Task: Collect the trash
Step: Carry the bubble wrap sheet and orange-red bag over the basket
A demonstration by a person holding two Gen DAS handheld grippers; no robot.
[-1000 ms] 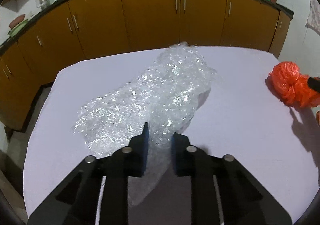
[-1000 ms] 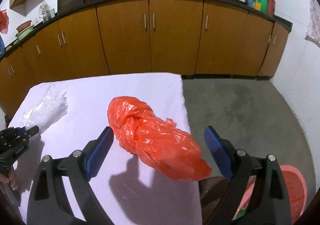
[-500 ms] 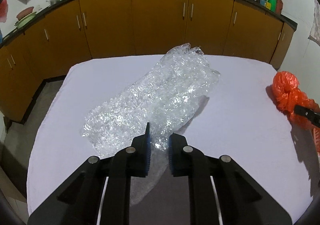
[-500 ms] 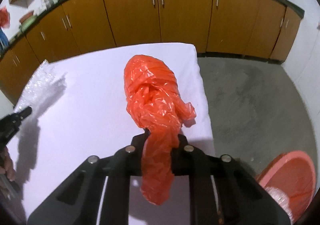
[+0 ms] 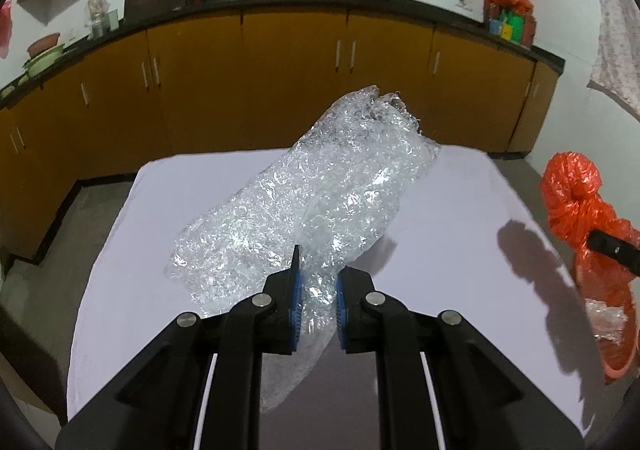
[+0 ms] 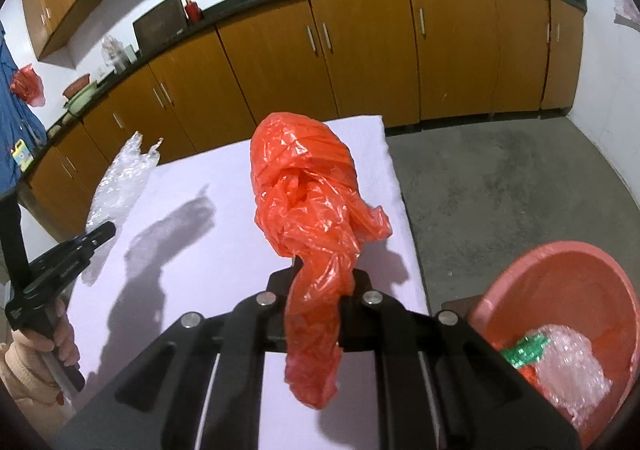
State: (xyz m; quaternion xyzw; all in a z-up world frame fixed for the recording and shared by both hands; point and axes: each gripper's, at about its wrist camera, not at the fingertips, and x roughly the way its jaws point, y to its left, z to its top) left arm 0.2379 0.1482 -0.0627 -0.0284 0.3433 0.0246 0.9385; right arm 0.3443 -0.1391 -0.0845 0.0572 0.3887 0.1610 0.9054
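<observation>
Left gripper [image 5: 316, 306] clamps clear plastic wrap [image 5: 320, 186]; right gripper [image 6: 316, 286] clamps orange bag [image 6: 308, 194]

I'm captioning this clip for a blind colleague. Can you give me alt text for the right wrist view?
The right gripper is shut on a crumpled orange plastic bag, held above a white table. A pink basin with plastic scraps sits on the floor at lower right. At left, the left gripper holds clear bubble wrap; orange kitchen cabinets stand behind.

The wrap [image 5: 320, 202] is clear, crinkled, glossy plastic. The bag [image 6: 308, 202] is thin, shiny orange plastic, at three o'clock of the wrap. The table [image 5: 440, 250] cover looks matt and smooth.
</observation>
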